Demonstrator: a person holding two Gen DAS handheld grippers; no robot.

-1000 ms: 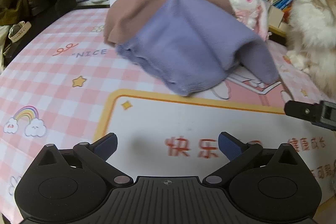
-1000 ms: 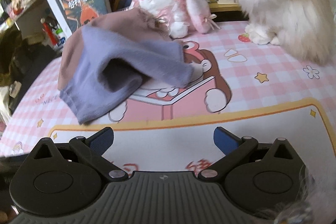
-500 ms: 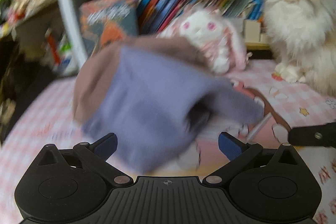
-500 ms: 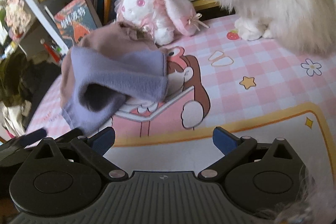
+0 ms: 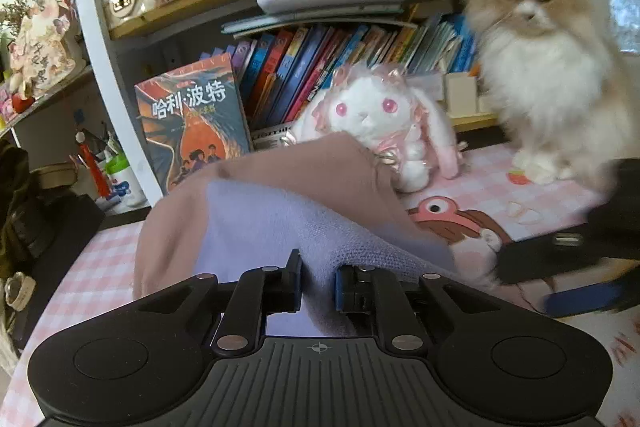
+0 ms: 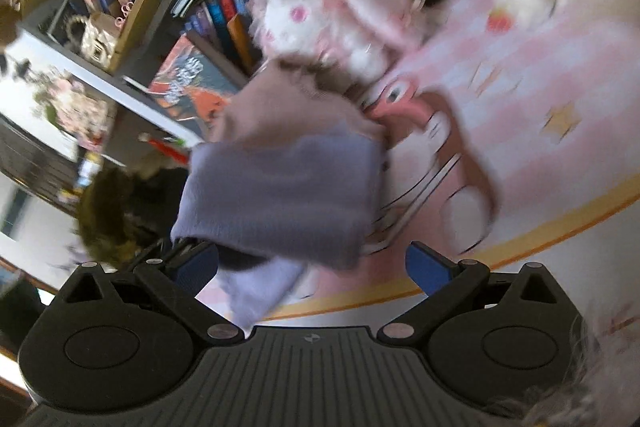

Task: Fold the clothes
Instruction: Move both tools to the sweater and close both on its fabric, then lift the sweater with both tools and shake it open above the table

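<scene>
The left gripper point(image 5: 317, 281) has just clenched onto the soft lavender-and-mauve knit sweater point(image 5: 280, 223), heaped on the pink-checked worktop point(image 5: 92, 267). The right gripper point(image 6: 312, 269) stands released. At one o'clock sit a fluffy plush rabbit point(image 5: 372, 115) and long-haired cat point(image 5: 548, 75).

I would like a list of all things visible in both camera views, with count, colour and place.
garment: 1, lilac and dusty pink, on the mat, edge pinched in the left gripper
table mat: 1, pink check with cartoon, under everything
plush rabbit: 1, white and pink, behind the garment
cat: 1, cream and white, far right on the mat
books: many, mixed colours, on the shelf
left gripper: 1, black with blue pads, jaws just closed on fabric
right gripper: 1, black with blue pads, open
</scene>
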